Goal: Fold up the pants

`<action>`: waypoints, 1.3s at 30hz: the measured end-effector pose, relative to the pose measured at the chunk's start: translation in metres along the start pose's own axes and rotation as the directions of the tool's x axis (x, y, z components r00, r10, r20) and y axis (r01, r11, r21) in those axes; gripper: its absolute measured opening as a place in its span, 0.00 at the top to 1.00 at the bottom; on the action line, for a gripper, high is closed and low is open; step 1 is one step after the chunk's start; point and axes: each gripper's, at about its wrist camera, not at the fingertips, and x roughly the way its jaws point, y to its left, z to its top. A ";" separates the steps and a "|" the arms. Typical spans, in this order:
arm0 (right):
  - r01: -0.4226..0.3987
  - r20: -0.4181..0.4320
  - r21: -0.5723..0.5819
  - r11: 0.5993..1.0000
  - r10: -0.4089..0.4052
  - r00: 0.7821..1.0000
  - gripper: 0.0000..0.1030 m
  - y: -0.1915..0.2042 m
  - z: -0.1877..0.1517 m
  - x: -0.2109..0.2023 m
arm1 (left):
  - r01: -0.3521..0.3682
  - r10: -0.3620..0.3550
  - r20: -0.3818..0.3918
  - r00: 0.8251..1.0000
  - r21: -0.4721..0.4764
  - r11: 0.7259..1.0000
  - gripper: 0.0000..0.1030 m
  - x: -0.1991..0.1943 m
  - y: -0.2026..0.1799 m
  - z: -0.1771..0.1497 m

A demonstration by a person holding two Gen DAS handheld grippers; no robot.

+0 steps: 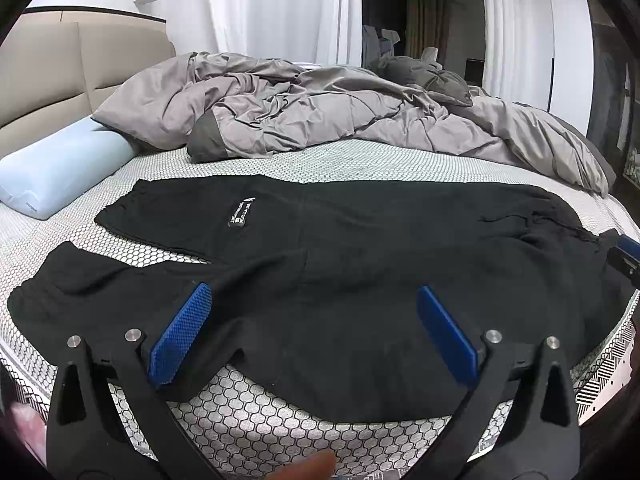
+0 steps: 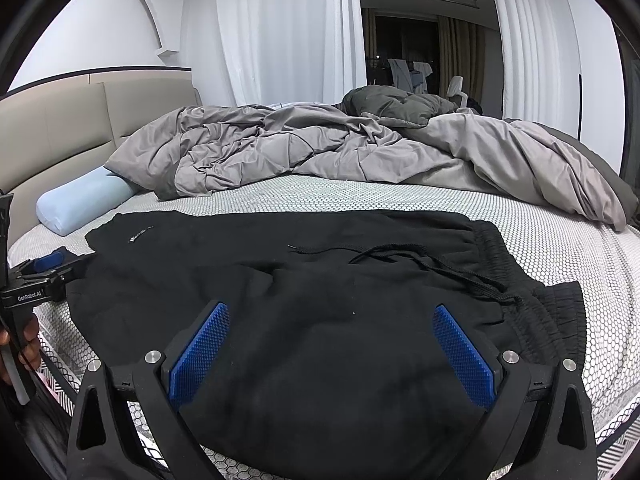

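Note:
Black pants (image 1: 360, 264) lie spread flat across the honeycomb-patterned mattress (image 1: 248, 412), legs pointing left, with a small white label (image 1: 241, 213) on the far leg. In the right wrist view the pants (image 2: 320, 340) show their elastic waistband (image 2: 548, 312) and drawstring (image 2: 420, 260) at the right. My left gripper (image 1: 314, 294) hovers open over the near leg, at the thigh. Above the hip area my right gripper (image 2: 332, 310) is open too, with nothing between its blue pads. Each gripper shows at the edge of the other's view: the right gripper (image 1: 626, 254) and the left gripper (image 2: 44, 270).
A crumpled grey duvet (image 1: 320, 112) covers the far half of the bed. A light blue pillow (image 1: 60, 172) lies at the left by the beige headboard (image 1: 44, 80). White curtains (image 2: 280, 32) hang behind. A hand (image 2: 24, 344) holds the left gripper's handle.

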 end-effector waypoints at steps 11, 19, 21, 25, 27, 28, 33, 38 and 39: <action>0.004 -0.008 -0.004 1.000 -0.004 1.000 0.00 -0.001 0.001 0.002 | 0.006 -0.006 0.009 1.000 -0.008 1.000 0.01 -0.001 -0.002 0.000; 0.003 -0.003 -0.004 1.000 -0.003 1.000 0.00 0.000 0.001 0.000 | 0.007 -0.007 0.009 1.000 -0.017 1.000 0.01 0.001 0.002 -0.002; 0.004 -0.003 -0.003 1.000 -0.004 1.000 0.00 0.000 0.001 0.000 | 0.024 -0.024 0.004 1.000 -0.027 0.999 0.01 0.000 0.003 -0.002; 0.007 0.003 -0.003 1.000 -0.007 1.000 0.00 -0.002 0.001 -0.001 | 0.104 -0.104 0.008 0.995 -0.098 0.990 0.01 -0.004 0.019 -0.001; 0.006 0.004 0.000 1.000 -0.006 1.000 0.00 -0.004 0.001 -0.001 | 0.112 -0.112 0.008 0.994 -0.135 0.984 0.01 -0.005 0.032 0.000; 0.007 0.005 0.002 1.000 -0.007 1.000 0.00 -0.005 0.000 -0.002 | 0.105 -0.105 0.009 0.994 -0.147 0.984 0.01 -0.006 0.038 -0.001; 0.021 0.008 0.013 1.000 -0.021 1.000 0.00 -0.010 -0.001 -0.005 | 0.064 -0.059 0.029 0.998 -0.251 0.966 0.01 -0.016 0.087 -0.006; 0.054 -0.003 0.025 0.998 -0.054 0.999 0.00 -0.019 -0.003 -0.007 | -0.007 0.028 0.048 0.998 -0.396 0.918 0.01 -0.033 0.157 -0.015; 0.055 -0.004 0.034 0.998 -0.055 0.998 0.00 -0.022 -0.003 -0.008 | -0.023 0.047 0.048 0.998 -0.413 0.911 0.01 -0.035 0.169 -0.018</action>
